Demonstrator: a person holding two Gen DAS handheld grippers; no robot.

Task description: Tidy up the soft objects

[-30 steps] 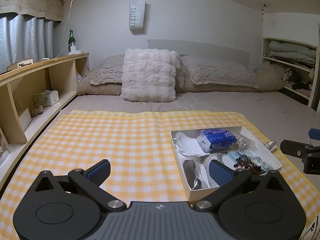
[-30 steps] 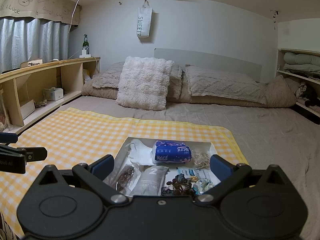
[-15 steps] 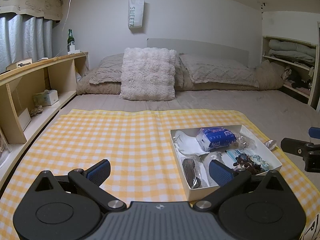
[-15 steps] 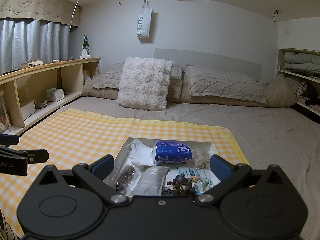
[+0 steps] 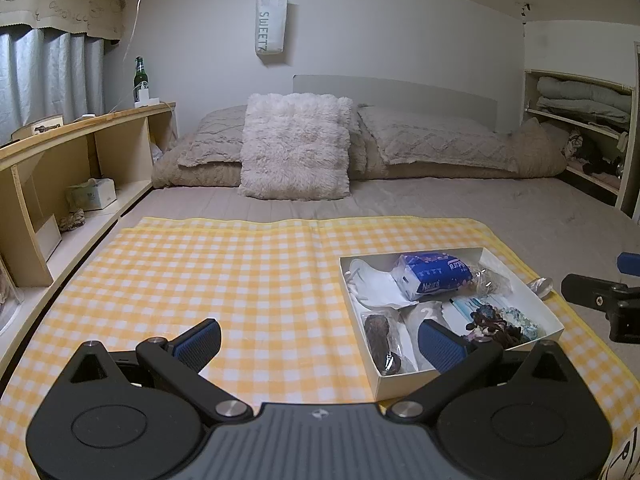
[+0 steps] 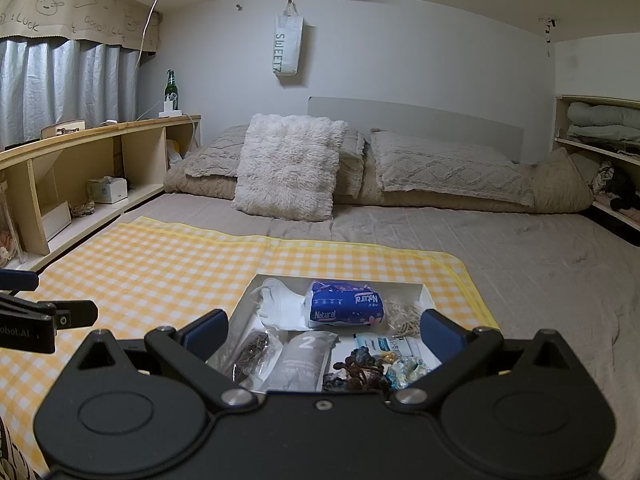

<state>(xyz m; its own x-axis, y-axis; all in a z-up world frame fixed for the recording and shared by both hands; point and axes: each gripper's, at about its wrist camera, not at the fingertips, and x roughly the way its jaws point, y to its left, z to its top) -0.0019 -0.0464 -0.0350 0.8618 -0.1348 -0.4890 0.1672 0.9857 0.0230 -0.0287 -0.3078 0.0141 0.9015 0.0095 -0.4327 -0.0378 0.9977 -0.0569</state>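
**Hovering over a box of soft odds and ends**

Both tools hang above the yellow checked cloth (image 5: 240,280) spread on the bed, each with jaws spread wide and nothing between them. The left gripper (image 5: 320,340) sits over bare cloth, just beside the white box (image 5: 554,314); the right gripper (image 6: 324,330) frames the box itself. Inside lie a blue tissue pack (image 6: 344,306), a white mask (image 6: 280,306), rubber bands (image 6: 404,316), a grey pouch (image 6: 302,362) and tangled hair ties (image 6: 360,372).
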